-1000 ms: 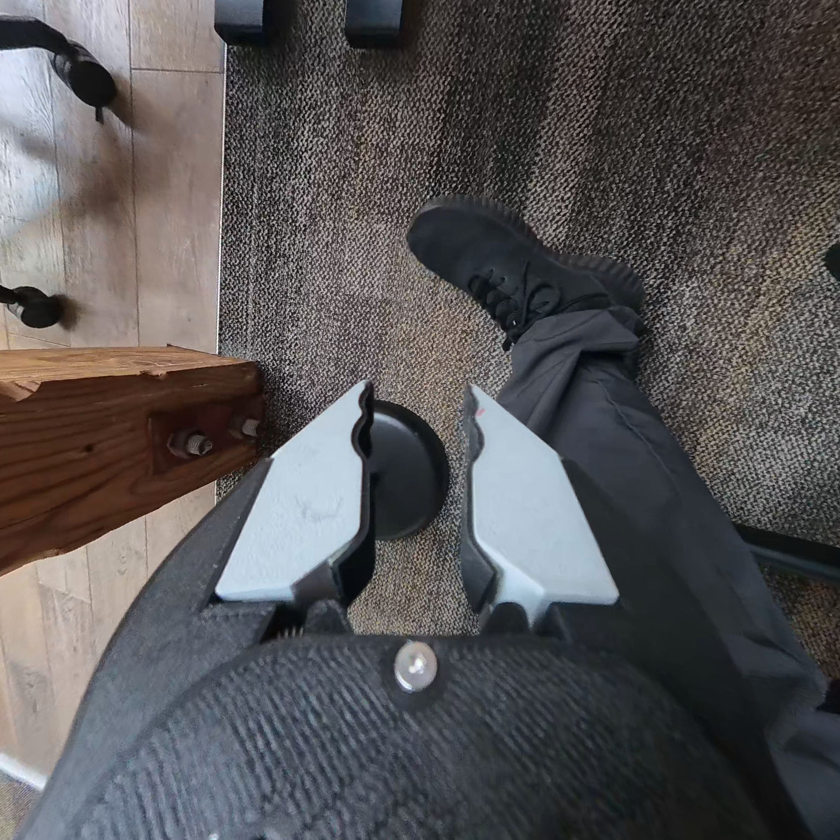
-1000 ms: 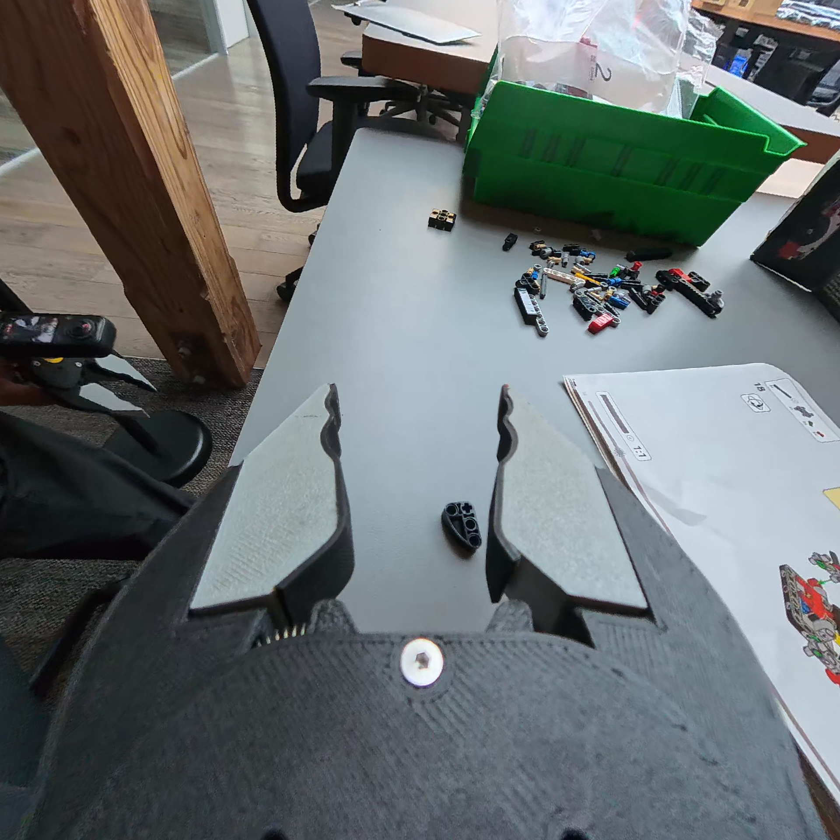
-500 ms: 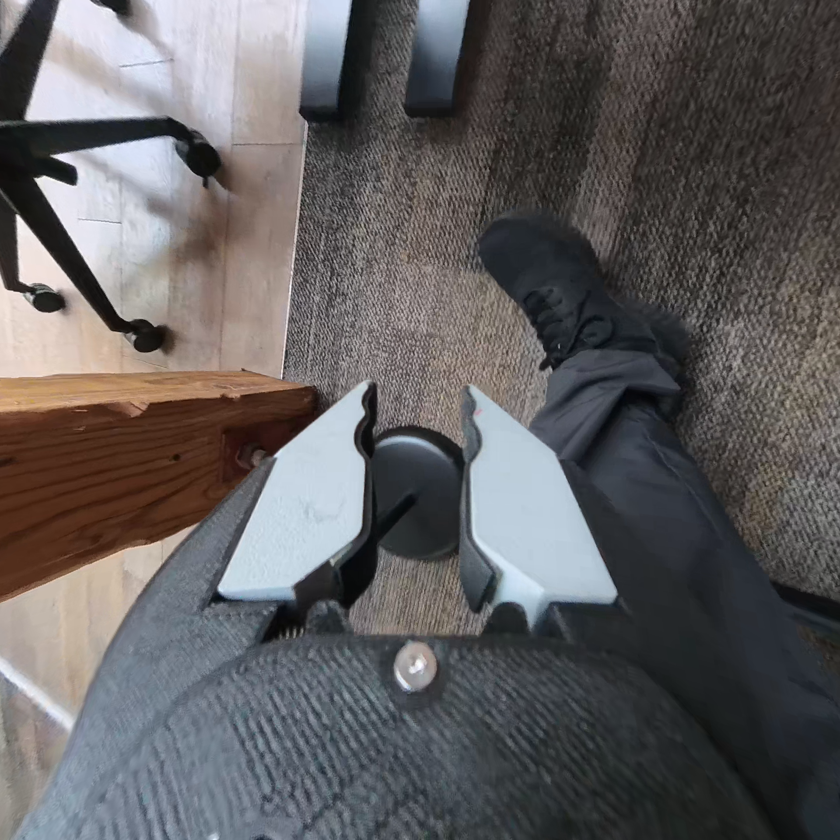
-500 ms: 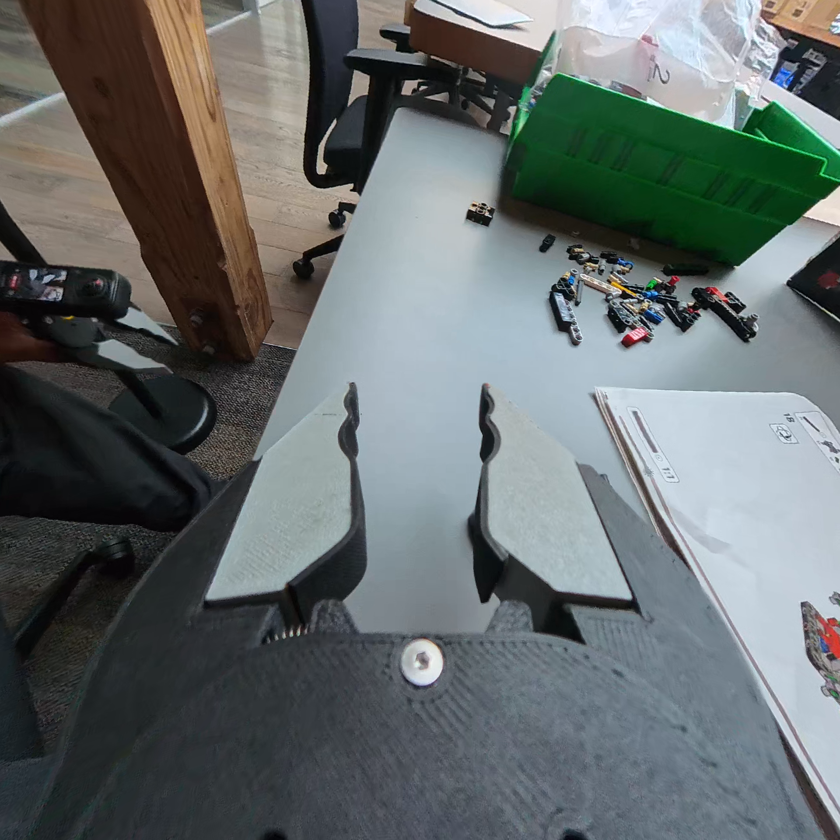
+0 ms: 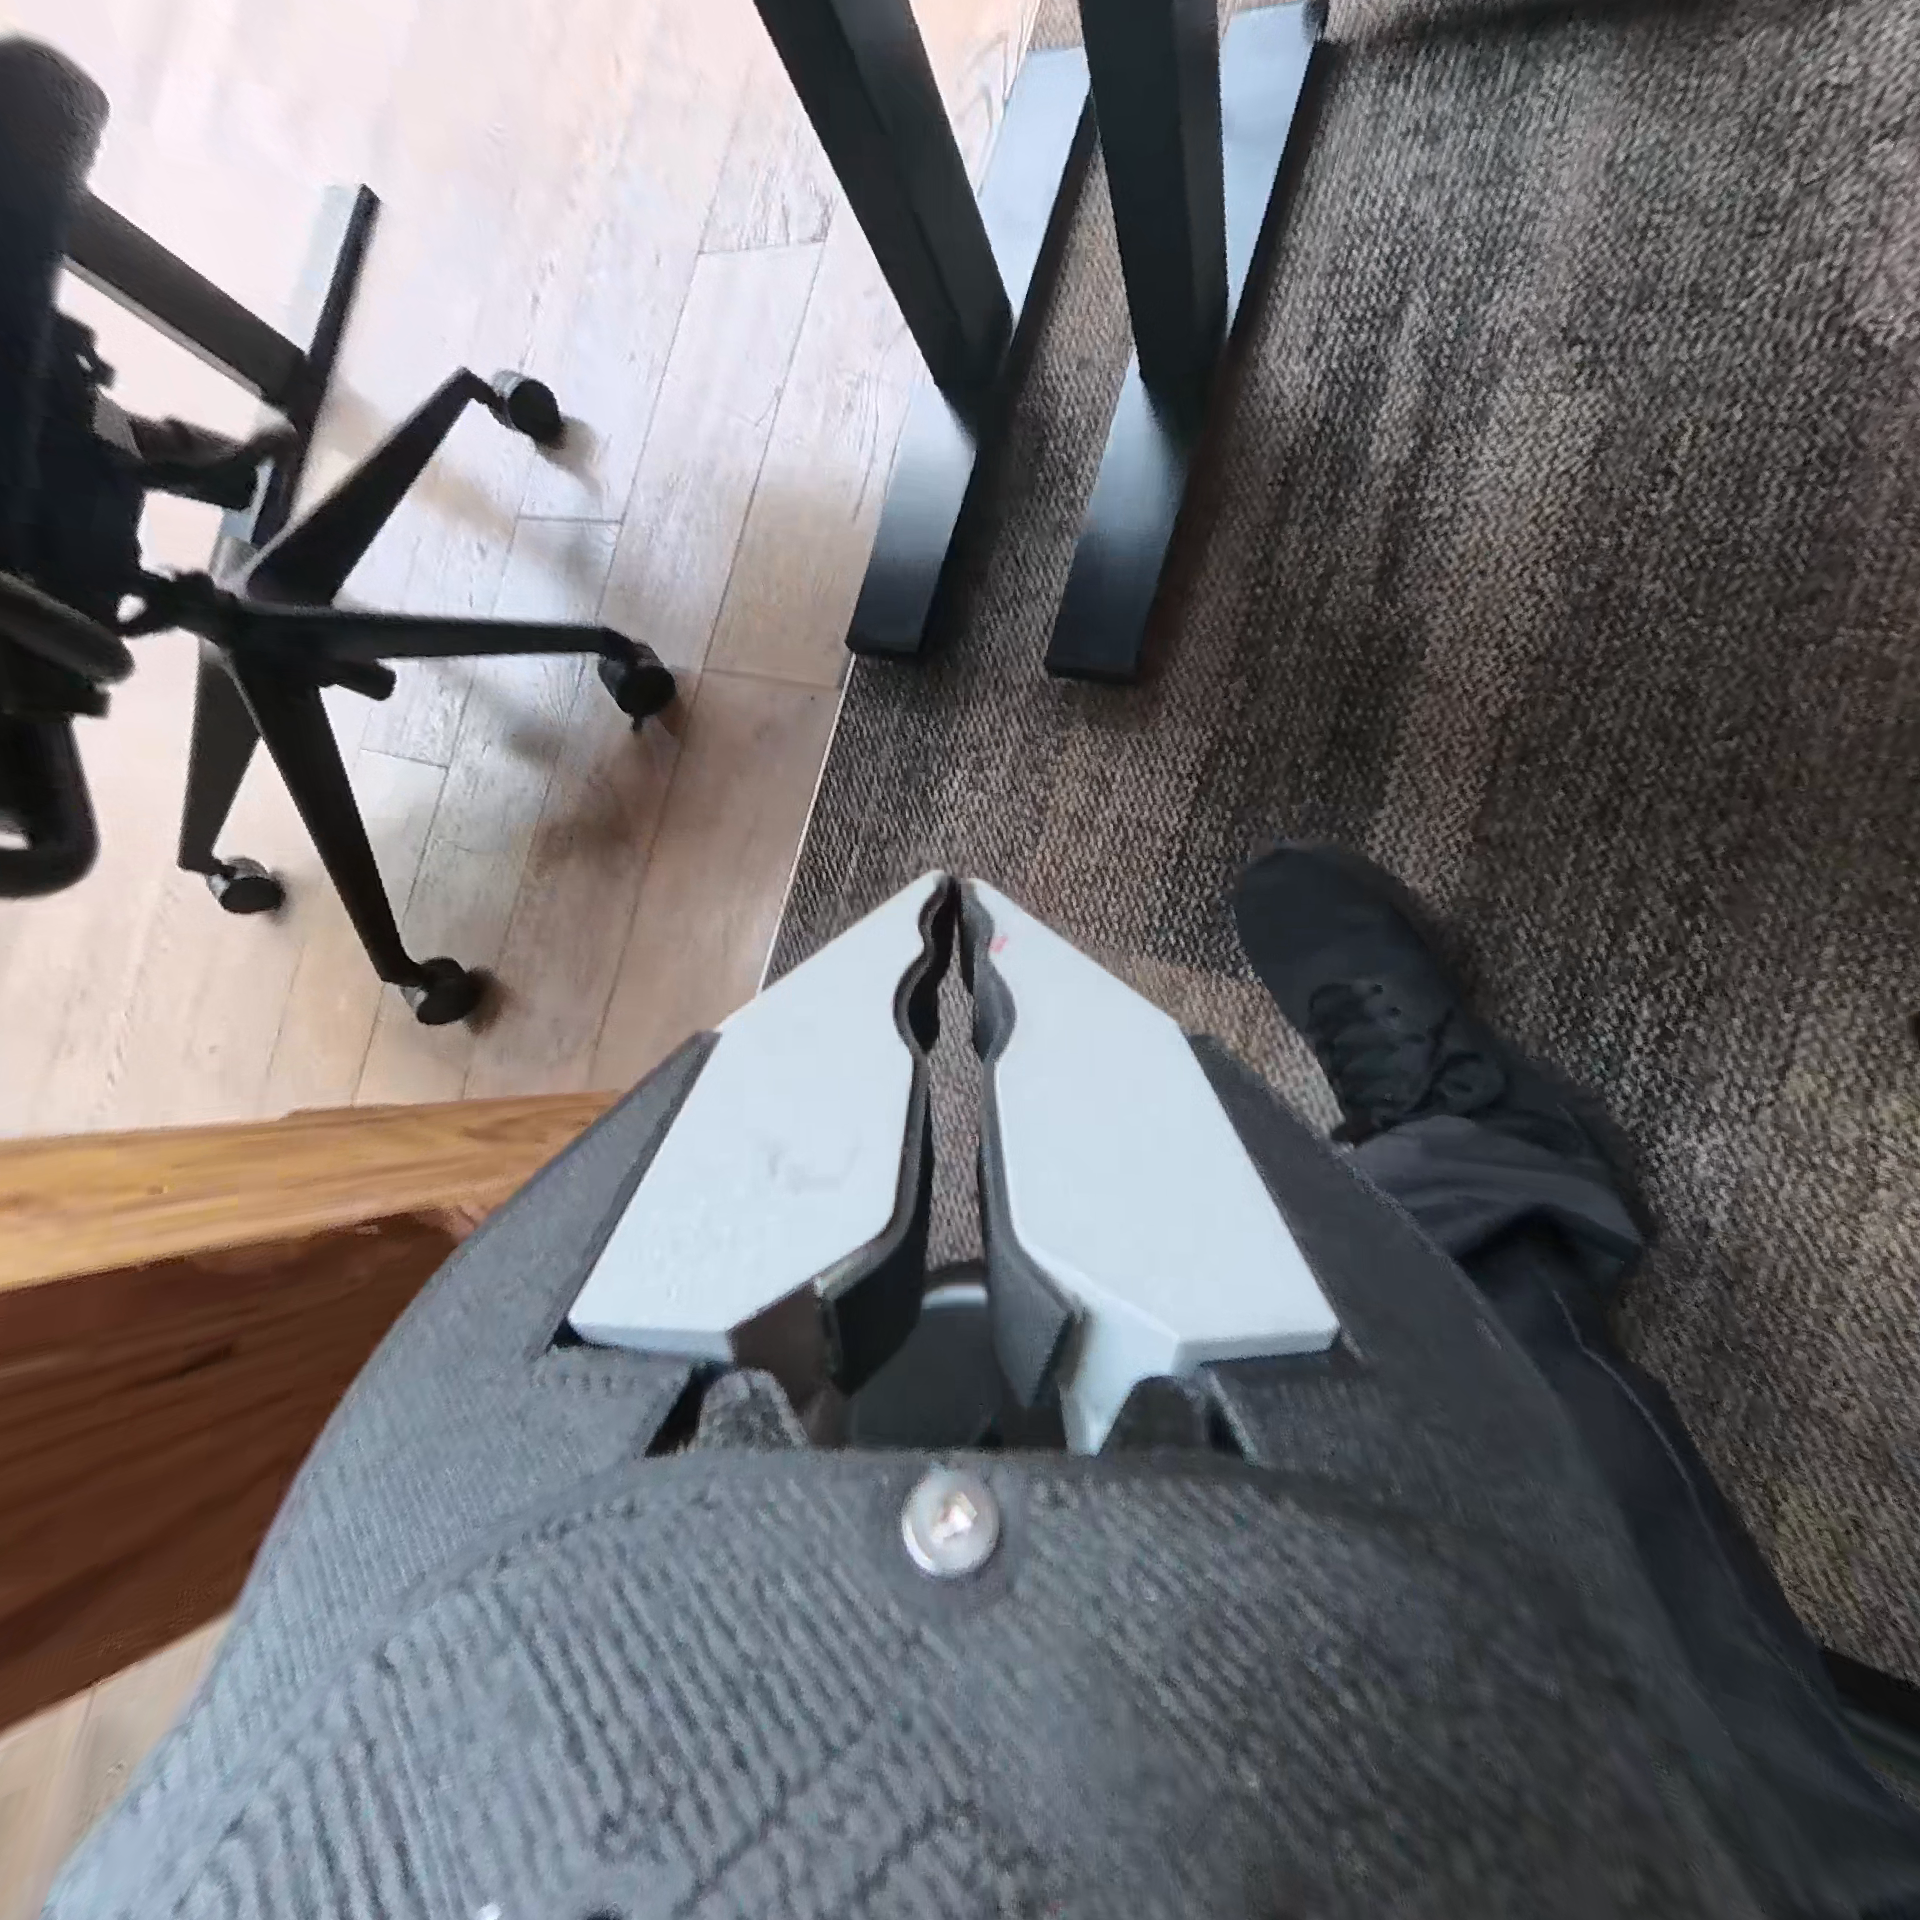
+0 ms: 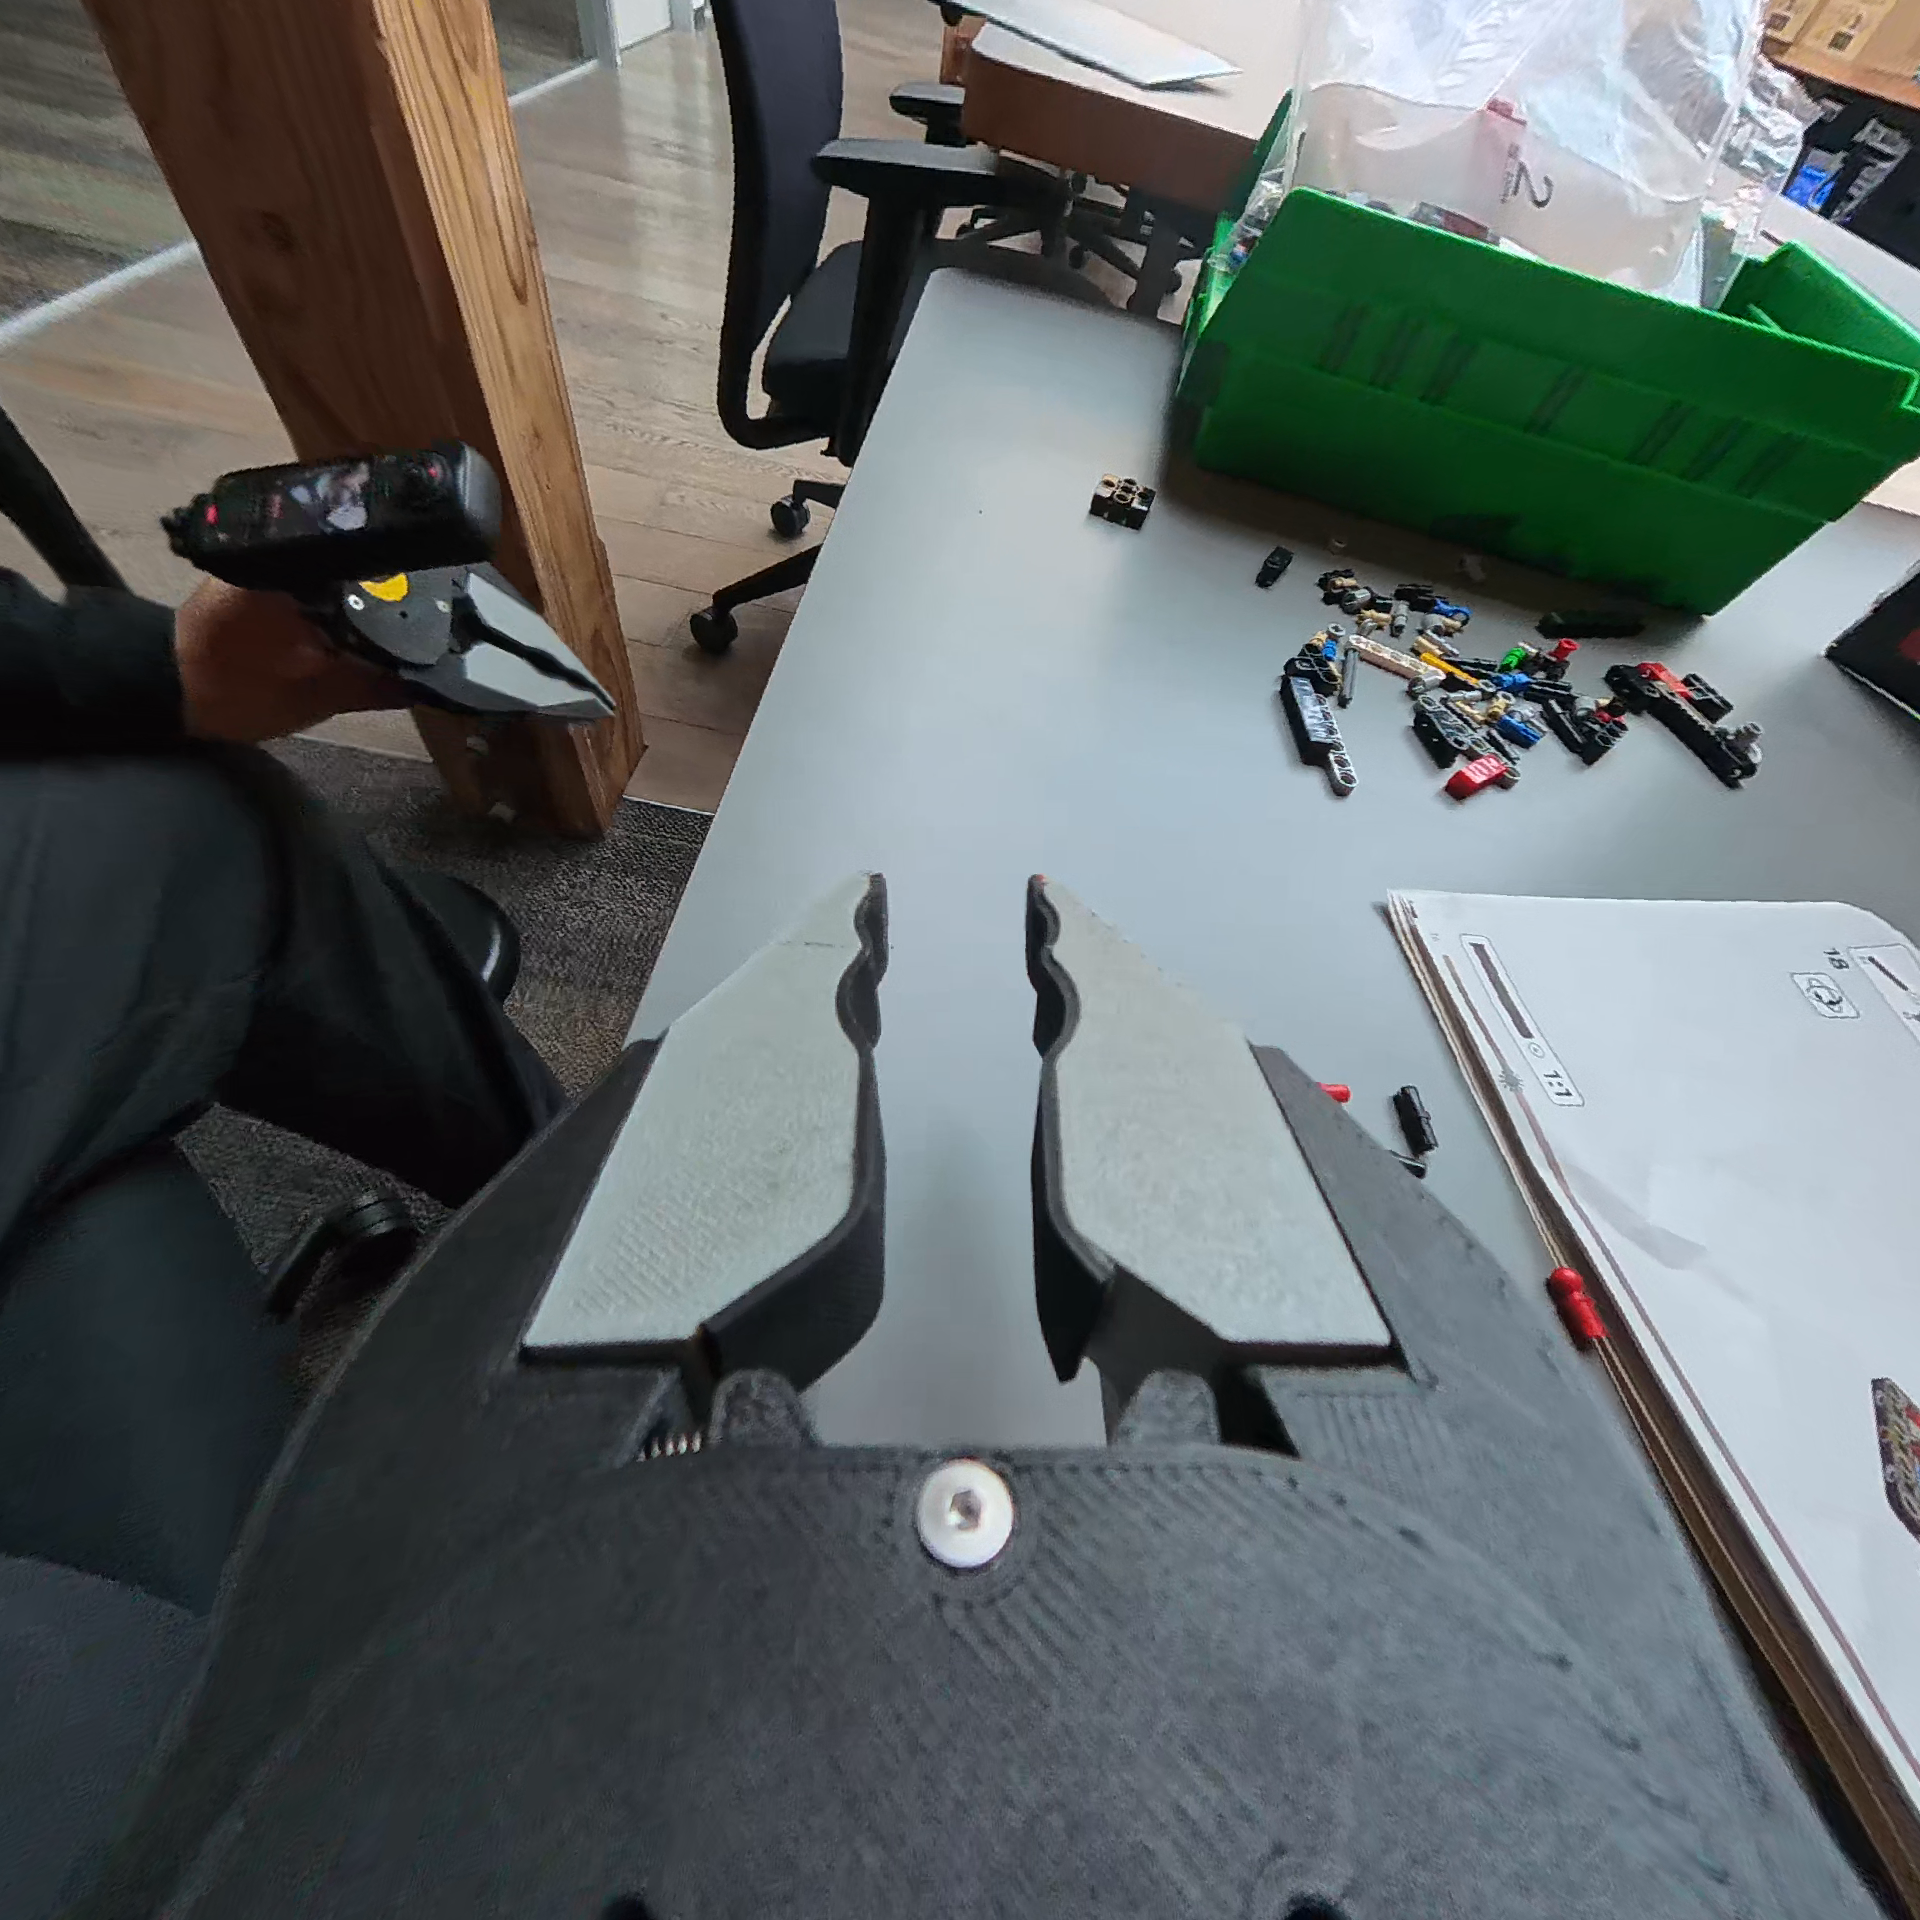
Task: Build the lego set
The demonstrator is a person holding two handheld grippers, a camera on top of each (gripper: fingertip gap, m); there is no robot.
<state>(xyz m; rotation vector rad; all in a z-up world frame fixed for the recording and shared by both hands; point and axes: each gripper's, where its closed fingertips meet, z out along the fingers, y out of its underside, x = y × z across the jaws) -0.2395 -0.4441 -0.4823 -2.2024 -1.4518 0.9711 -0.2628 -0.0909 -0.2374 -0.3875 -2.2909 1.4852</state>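
Note:
My left gripper point(image 5: 954, 888) is shut with its tips touching and nothing between them. It points down at the carpet point(image 5: 1558, 520), off the table; it also shows in the right wrist view point(image 6: 499, 675), held in a hand beside the wooden post point(image 6: 343, 260). My right gripper point(image 6: 956, 883) is open and empty over the near left part of the grey table point(image 6: 987, 675). A pile of small lego pieces point(image 6: 1507, 696) lies farther back to the right. An open instruction booklet point(image 6: 1714, 1143) lies at the right. A black pin point(image 6: 1415, 1117) and a red pin point(image 6: 1574, 1317) lie by its edge.
A green bin point(image 6: 1538, 416) holding a clear plastic bag point(image 6: 1538, 104) stands at the back of the table, with a small black block point(image 6: 1122, 502) in front of it. An office chair point(image 6: 821, 291) stands at the table's far left. Black table legs point(image 5: 1039, 312) and the person's shoe point(image 5: 1361, 987) are on the carpet. The gap from one gripper's tips to the other's is roughly 45 cm. The black pin point(image 6: 1415, 1117) is about 12 cm from my right fingertips.
My left gripper's pads came together on air and its view tilted up across the floor. My right gripper's jaws narrowed; the small black piece that lay between its fingers is out of view.

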